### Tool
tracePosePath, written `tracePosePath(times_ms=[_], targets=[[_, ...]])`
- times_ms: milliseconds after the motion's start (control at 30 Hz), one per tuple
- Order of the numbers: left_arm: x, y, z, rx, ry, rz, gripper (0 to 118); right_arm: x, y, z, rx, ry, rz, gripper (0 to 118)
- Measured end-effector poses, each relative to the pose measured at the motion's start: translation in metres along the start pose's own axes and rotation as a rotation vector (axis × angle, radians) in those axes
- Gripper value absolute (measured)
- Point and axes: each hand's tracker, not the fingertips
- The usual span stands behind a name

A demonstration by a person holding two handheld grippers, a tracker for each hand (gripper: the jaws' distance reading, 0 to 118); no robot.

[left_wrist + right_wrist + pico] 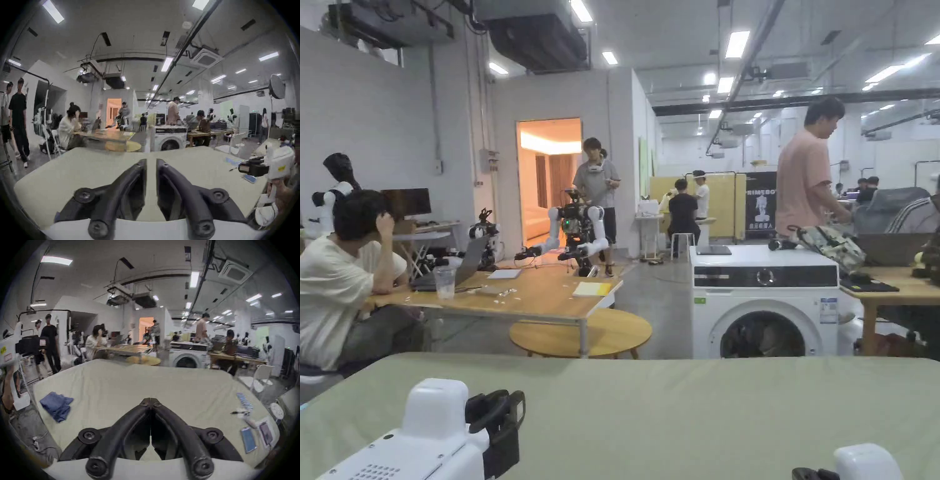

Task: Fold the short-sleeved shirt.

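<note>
shirt (56, 405) crumpled (blue), left of right gripper (150, 400) | jaws together, apart from it

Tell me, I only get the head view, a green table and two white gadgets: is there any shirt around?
Observer: Yes, the right gripper view shows a blue garment bunched on the table, toward its left side.
Operator: Is a gadget holding it?
Observer: No; the right gripper has its jaws shut together on nothing.
Operator: And the left?
Observer: The left gripper has a narrow gap between its jaws, holding nothing.
</note>
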Motion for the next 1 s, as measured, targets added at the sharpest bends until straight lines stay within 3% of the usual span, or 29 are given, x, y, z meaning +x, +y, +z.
tracePosePath(times_ms=[167,267,367,833,867,900,933,967,1000], targets=[[0.036,0.001,0.007,0.061,-0.064,-0.01,0,0.025,-0.004,0.017,0.063,-0.047,-0.071,0],[0.045,0.004,0.004,0.054,-0.038,-0.059,0,0.025,-0.002,0.019,0.081,-0.124,-0.053,0],[0.042,0.005,0.005,0.048,-0.05,-0.044,0,0.025,0.002,0.02,0.083,-0.09,-0.079,0],[0.029,0.0,0.004,0.015,-0.042,0.009,0,0.01,0.008,0.019,0.129,-0.083,-0.049,0],[0.029,0.002,0.003,-0.003,-0.026,0.007,0,0.009,0.009,0.018,0.128,-0.085,-0.049,3],[0.031,0.003,0.001,-0.035,0.004,-0.01,1,0.008,0.008,0.017,0.133,-0.091,-0.048,21],[0.031,0.003,0.0,-0.037,-0.003,-0.022,17,0.006,0.007,0.017,0.137,-0.097,-0.047,47],[0.03,0.002,0.0,-0.042,-0.008,-0.015,52,0.003,0.006,0.016,0.137,-0.102,-0.046,76],[0.03,0.001,-0.001,-0.046,-0.003,-0.004,81,0.001,0.005,0.015,0.138,-0.12,-0.044,92]])
